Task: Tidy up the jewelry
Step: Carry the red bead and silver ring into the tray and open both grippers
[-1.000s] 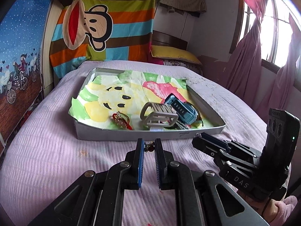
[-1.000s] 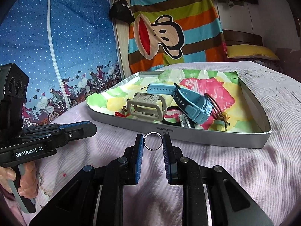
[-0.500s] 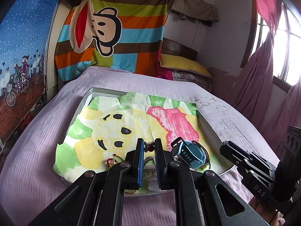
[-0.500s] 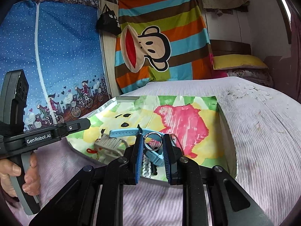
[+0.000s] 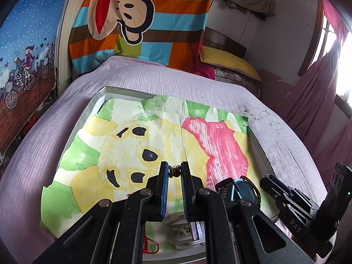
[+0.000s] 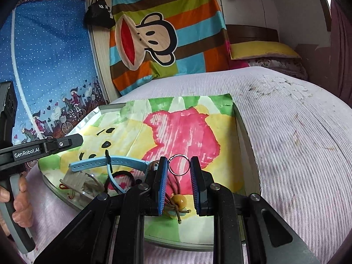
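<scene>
Right gripper (image 6: 179,169) fingers clamped edge-on across thin metal ring (image 6: 178,165), lower centre over tray (image 6: 242,132); left gripper (image 5: 175,172) pinches small red-beaded trinket (image 5: 174,172): both light, rigid, likely slippery.

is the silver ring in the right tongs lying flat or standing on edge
Standing on edge. The silver ring is pinched by its sides between the blue pads of the right tongs, its round opening facing the camera, above the tray.

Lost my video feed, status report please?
Left hand-held gripper shut on small red-beaded trinket. Right hand-held gripper shut on silver ring. Both over tray; blue watch lies nearby.
</scene>
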`<state>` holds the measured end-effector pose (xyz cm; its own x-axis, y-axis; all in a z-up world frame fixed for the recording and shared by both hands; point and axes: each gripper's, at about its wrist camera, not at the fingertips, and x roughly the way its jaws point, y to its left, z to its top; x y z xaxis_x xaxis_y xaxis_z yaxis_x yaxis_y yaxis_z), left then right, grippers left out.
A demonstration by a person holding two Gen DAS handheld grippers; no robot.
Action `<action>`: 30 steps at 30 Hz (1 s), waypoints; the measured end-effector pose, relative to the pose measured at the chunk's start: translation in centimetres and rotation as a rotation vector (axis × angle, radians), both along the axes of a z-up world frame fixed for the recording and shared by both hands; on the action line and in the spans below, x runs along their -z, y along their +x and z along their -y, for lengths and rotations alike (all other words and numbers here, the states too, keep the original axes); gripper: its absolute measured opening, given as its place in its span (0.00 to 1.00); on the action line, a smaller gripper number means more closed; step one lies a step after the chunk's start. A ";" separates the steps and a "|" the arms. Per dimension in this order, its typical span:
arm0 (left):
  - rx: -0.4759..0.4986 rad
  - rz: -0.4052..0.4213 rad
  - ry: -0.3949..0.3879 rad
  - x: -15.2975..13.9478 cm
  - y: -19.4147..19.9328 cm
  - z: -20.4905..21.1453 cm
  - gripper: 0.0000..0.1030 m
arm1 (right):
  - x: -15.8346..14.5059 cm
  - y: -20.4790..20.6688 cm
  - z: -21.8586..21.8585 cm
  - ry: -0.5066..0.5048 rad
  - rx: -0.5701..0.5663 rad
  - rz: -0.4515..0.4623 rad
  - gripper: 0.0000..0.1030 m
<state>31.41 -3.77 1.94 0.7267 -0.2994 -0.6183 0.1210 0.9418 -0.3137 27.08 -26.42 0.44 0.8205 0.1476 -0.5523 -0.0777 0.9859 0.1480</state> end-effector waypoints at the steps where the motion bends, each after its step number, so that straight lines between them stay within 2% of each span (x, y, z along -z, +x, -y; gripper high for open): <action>1: -0.005 -0.013 -0.001 0.2 0.2 0.0 0.11 | 0.3 0.3 0.1 0.000 0.004 -0.013 0.18; 4: -0.015 -0.068 0.009 0.9 0.7 0.0 0.11 | 1.1 0.8 0.5 0.006 0.015 -0.053 0.18; 9: -0.018 -0.109 0.032 1.7 1.0 0.1 0.11 | 2.0 1.3 0.5 0.001 0.019 -0.099 0.18; 21: -0.012 -0.157 -0.022 2.1 1.4 -0.5 0.11 | 2.9 2.0 -0.2 -0.018 -0.006 -0.150 0.18; 30: -0.030 -0.175 -0.003 2.5 1.7 -0.5 0.11 | 3.2 2.3 -0.3 -0.015 -0.020 -0.173 0.18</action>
